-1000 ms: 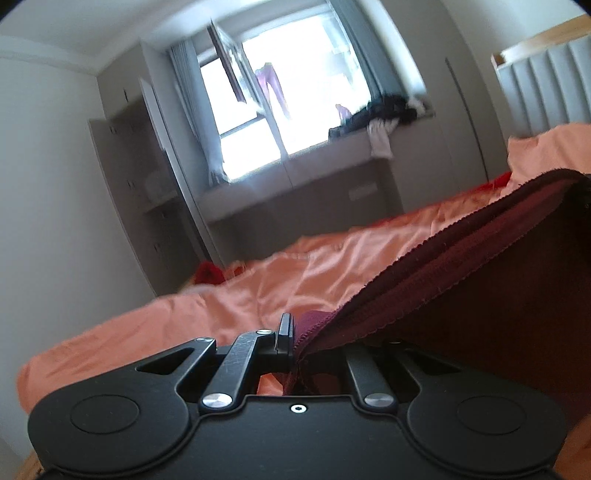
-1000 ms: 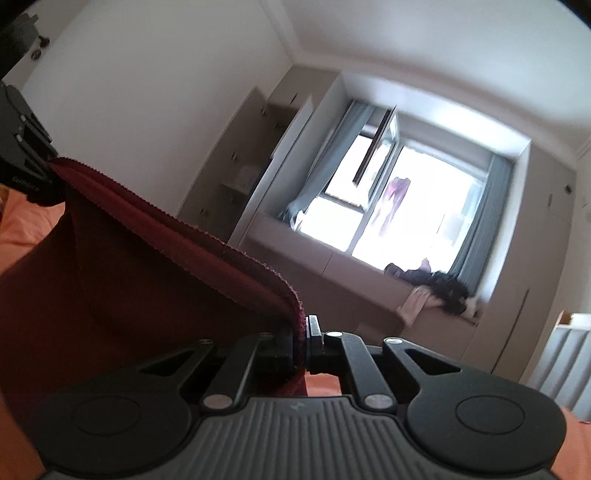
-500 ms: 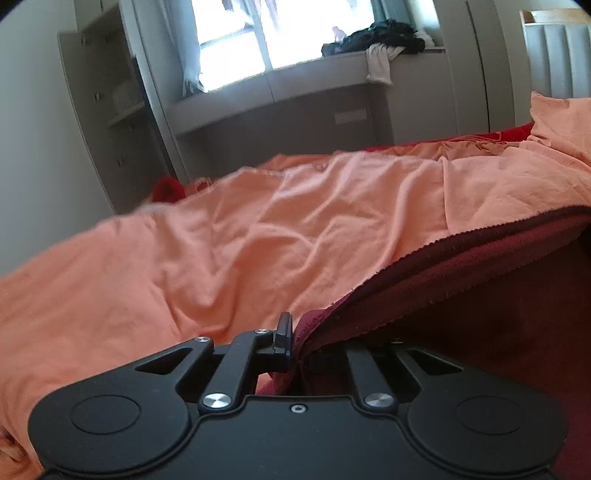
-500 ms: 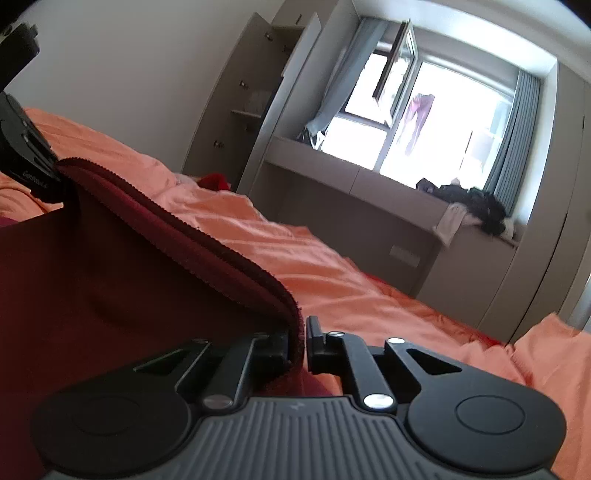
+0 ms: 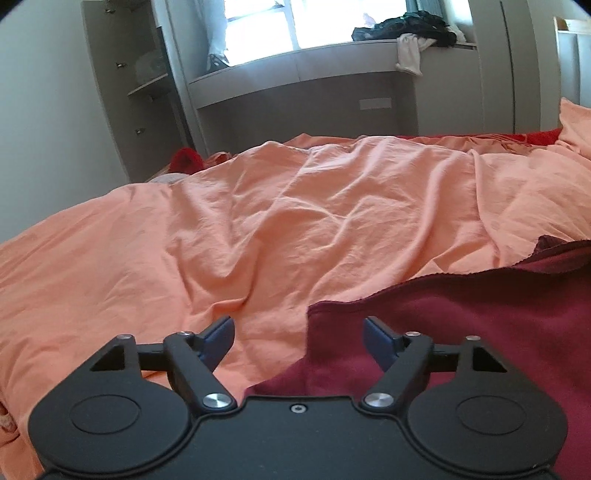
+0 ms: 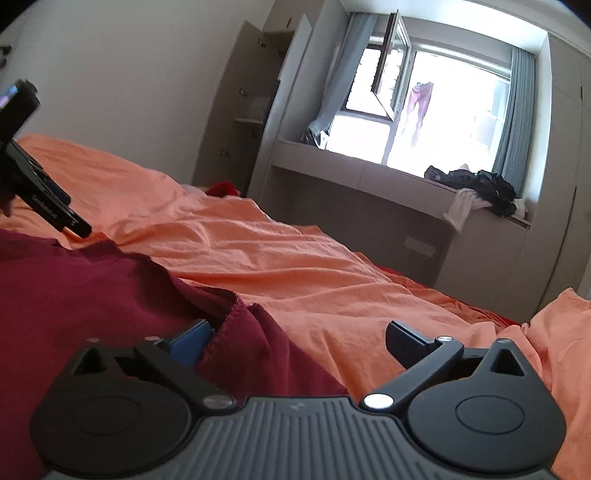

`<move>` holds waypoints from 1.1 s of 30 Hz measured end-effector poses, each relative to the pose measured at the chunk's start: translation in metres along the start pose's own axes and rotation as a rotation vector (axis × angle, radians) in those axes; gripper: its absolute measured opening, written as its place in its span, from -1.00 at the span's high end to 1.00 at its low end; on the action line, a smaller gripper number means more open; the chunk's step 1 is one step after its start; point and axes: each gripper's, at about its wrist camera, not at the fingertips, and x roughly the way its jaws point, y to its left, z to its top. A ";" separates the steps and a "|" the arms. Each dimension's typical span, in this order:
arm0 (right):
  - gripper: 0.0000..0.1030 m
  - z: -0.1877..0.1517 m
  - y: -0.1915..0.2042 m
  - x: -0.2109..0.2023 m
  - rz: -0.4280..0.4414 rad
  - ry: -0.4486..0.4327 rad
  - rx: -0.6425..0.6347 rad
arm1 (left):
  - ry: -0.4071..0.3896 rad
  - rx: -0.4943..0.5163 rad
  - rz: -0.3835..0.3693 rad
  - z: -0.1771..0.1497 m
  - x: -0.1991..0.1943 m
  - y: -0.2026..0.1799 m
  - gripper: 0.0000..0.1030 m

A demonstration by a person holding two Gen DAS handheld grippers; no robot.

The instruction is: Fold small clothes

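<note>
L gripper [image 5: 299,334]: black linkage arms, silver pivot screws, blue pads. R gripper [image 6: 295,341]: same, ribbed grey housing.

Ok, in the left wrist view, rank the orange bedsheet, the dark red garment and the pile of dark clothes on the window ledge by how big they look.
1. Orange bedsheet
2. Dark red garment, though nearness to the camera inflates it
3. Pile of dark clothes, far off, so its true size is unsure

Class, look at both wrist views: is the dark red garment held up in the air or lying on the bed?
Lying on the bed. The dark red garment rests on the orange bedding; both tools' jaws are opening, clamping nothing.
</note>
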 end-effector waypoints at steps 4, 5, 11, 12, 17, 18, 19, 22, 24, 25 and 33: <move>-0.99 -0.005 -0.009 -0.018 0.078 -0.022 0.021 | 0.013 -0.040 -0.011 -0.010 -0.010 0.007 -0.68; -0.99 -0.008 -0.011 -0.022 0.098 -0.021 0.025 | 0.012 -0.048 -0.013 -0.014 -0.013 0.007 -0.69; -0.99 -0.020 -0.011 -0.025 0.128 0.029 -0.031 | -0.056 -0.122 0.006 -0.043 -0.044 0.008 -0.90; -0.99 -0.022 -0.010 -0.025 0.124 0.031 -0.046 | -0.070 -0.144 0.007 -0.049 -0.049 0.009 -0.90; -0.99 -0.024 -0.016 -0.025 0.135 0.019 -0.049 | -0.097 -0.239 0.018 -0.067 -0.065 0.019 -0.95; -0.99 -0.024 -0.018 -0.028 0.152 0.000 -0.037 | -0.107 -0.254 0.027 -0.071 -0.068 0.021 -0.96; -0.99 -0.024 -0.020 -0.032 0.183 -0.019 -0.026 | -0.117 -0.263 0.034 -0.074 -0.071 0.023 -0.98; -1.00 -0.026 -0.018 -0.044 0.283 -0.051 -0.026 | -0.142 -0.273 0.047 -0.082 -0.075 0.026 -0.99; -0.99 -0.027 -0.008 -0.048 0.294 -0.032 -0.081 | -0.161 -0.274 0.058 -0.086 -0.077 0.027 -0.99; -0.99 -0.028 0.000 -0.048 0.262 -0.020 -0.128 | -0.169 -0.270 0.060 -0.087 -0.078 0.027 -0.99; -1.00 -0.021 -0.009 -0.017 -0.074 0.033 -0.087 | -0.161 -0.278 0.004 -0.096 -0.076 0.024 -0.99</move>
